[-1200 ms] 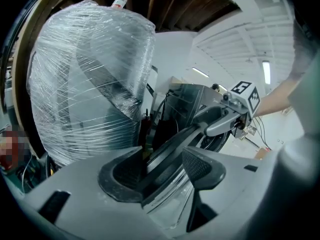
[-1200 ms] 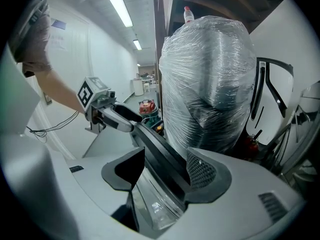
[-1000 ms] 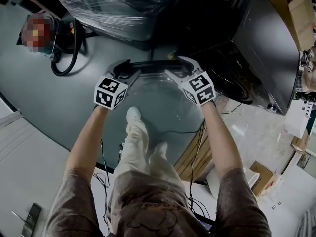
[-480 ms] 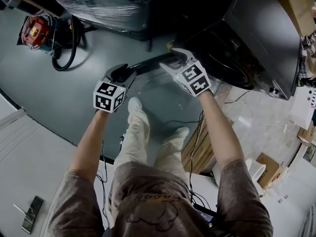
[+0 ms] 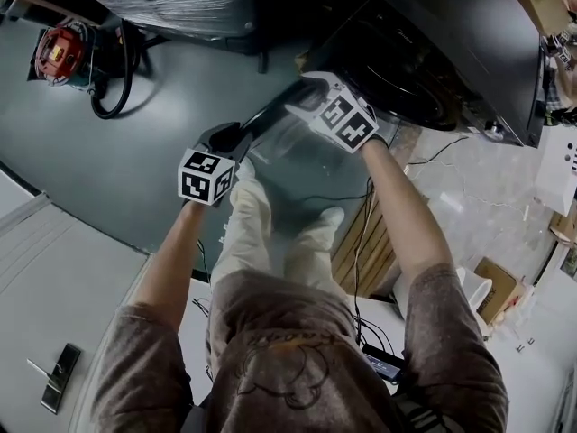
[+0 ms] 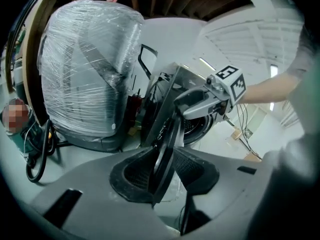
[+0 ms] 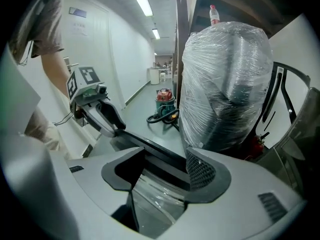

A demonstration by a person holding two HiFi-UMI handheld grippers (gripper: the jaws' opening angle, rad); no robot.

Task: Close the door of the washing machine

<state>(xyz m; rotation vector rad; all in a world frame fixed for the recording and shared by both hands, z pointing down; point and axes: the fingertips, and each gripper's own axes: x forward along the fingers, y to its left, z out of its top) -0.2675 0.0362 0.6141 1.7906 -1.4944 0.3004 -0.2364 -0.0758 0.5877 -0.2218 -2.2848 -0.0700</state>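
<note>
The black washing machine (image 5: 469, 52) stands at the upper right, its drum (image 6: 200, 126) showing behind the door. Its round glass door (image 5: 297, 165) hangs partly swung between my two grippers. My left gripper (image 5: 236, 138) is at the door's outer rim (image 6: 167, 134); its jaws have just been closing and now pinch that rim edge-on (image 6: 162, 171). My right gripper (image 5: 311, 93) grips the same dark rim (image 7: 145, 146) nearer the machine, the bar crossing between its pads (image 7: 162, 171). Each gripper shows in the other's view: the right gripper (image 6: 192, 101), the left gripper (image 7: 107, 121).
A big plastic-wrapped bulk (image 6: 90, 69) stands left of the machine. A red vacuum cleaner (image 5: 59, 52) with a black hose (image 5: 113, 79) lies on the grey floor. Cables (image 5: 361, 242) and cardboard boxes (image 5: 496, 282) lie at right. The person's legs (image 5: 261, 233) are below the door.
Both grippers have moved up and right with the door, swinging it towards the machine's opening. The left gripper's jaws have narrowed onto the rim.
</note>
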